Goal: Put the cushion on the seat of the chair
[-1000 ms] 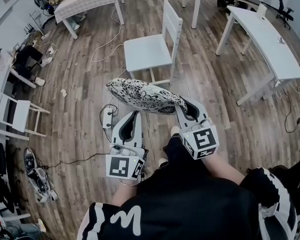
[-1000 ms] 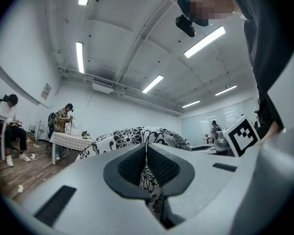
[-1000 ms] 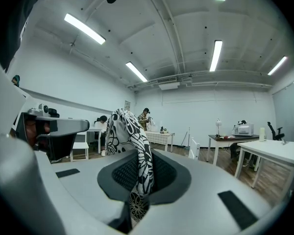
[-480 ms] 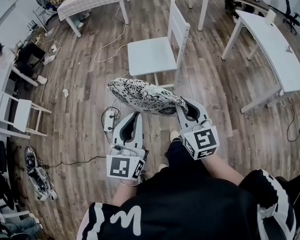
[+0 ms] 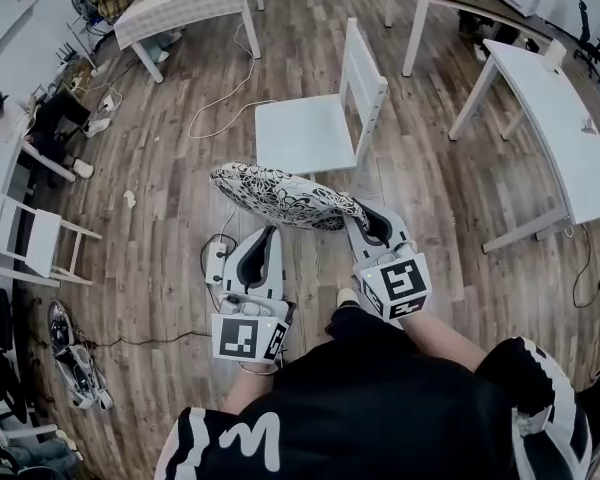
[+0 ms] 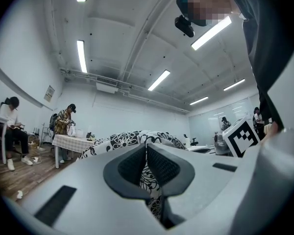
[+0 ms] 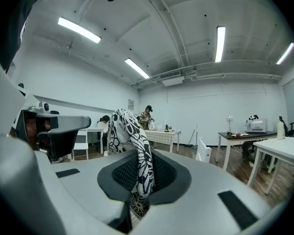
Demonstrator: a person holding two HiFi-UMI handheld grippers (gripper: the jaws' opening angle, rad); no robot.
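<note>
Carrying step: your left gripper [image 5: 268, 236] and right gripper [image 5: 366, 220] each pinch the cushion [image 5: 280, 196] edge, short of the chair [image 5: 366, 80]. Next, bring it over the seat [image 5: 302, 134] and lower.

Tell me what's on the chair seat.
Nothing: the seat looks bare. The cushion, clamped by the left gripper and right gripper, hangs short of it, hiding floor beneath.

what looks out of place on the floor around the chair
Nothing is spilled or broken. A white cable loops loose across the floor left of the chair, a power strip with its dark cord lies nearer the camera, and a small pale scrap lies further left.
</note>
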